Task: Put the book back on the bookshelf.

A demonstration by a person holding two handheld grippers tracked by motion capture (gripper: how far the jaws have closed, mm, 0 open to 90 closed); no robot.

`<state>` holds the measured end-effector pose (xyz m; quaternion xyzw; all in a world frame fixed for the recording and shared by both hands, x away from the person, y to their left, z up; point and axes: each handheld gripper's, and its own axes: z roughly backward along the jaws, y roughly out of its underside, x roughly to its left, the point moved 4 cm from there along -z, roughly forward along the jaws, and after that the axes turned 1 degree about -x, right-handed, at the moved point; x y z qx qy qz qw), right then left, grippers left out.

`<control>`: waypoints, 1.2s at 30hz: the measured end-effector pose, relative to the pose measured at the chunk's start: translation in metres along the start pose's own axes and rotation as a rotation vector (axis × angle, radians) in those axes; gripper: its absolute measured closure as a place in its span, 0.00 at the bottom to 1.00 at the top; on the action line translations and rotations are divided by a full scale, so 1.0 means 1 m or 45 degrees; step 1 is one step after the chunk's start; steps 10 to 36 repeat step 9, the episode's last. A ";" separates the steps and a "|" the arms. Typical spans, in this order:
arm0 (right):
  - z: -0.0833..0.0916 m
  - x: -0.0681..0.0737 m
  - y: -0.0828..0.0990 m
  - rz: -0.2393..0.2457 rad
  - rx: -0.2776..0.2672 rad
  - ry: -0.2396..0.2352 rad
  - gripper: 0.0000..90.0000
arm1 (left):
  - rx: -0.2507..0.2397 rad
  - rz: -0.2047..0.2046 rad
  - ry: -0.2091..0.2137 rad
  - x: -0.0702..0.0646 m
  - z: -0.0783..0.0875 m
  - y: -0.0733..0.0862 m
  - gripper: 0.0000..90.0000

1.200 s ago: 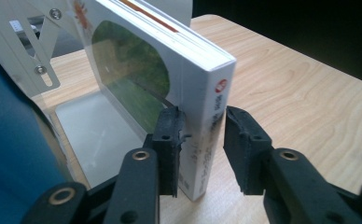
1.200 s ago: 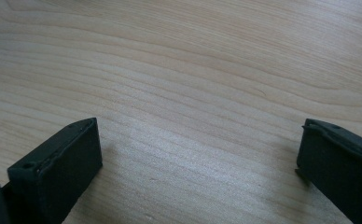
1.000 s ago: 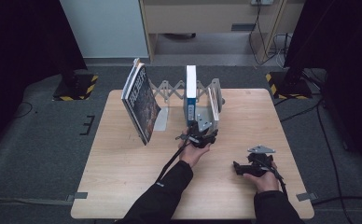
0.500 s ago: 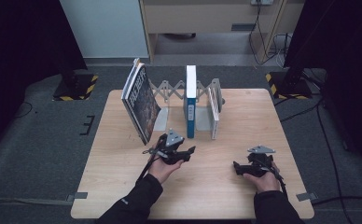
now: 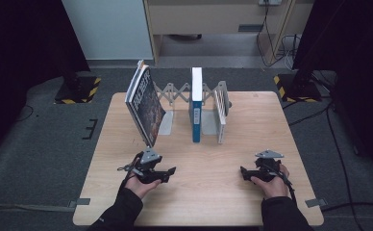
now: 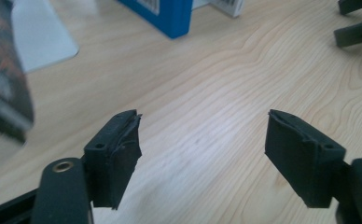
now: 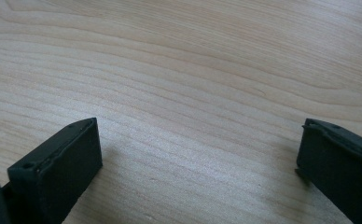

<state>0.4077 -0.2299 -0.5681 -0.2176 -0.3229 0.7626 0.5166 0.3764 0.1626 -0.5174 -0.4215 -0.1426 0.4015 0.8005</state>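
A dark-covered book [image 5: 145, 103] leans tilted at the left end of a folding metal book rack [image 5: 175, 91]. A blue and white book [image 5: 196, 103] stands upright in the middle of the rack, and a thin white book [image 5: 220, 113] stands to its right. My left gripper [image 5: 170, 172] rests low over the near left of the table, apart from the rack. Its jaws [image 6: 202, 140] have just been opening and stand open with bare wood between them. My right gripper [image 5: 243, 172] sits at the near right, open [image 7: 198, 154] over bare wood.
The wooden table [image 5: 252, 125] stands on grey carpet. In the left gripper view the blue book's foot [image 6: 163, 14], a metal divider's base plate [image 6: 39, 37] and the dark book [image 6: 4, 79] lie ahead. The other gripper's jaw tips [image 6: 356, 28] show at top right.
My left hand has drawn back from the books in the rack to the near left of the table, with its jaws wider apart. The right hand has kept still.
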 end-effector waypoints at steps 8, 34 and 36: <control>0.001 0.000 0.000 -0.006 -0.004 -0.005 0.02 | 0.116 0.031 -0.112 0.033 0.013 0.033 0.22; 0.002 -0.001 0.001 0.001 -0.003 -0.010 0.02 | 0.124 0.031 -0.116 0.037 0.014 0.035 0.21; 0.002 -0.001 0.001 0.001 -0.003 -0.010 0.02 | 0.124 0.031 -0.116 0.037 0.014 0.035 0.21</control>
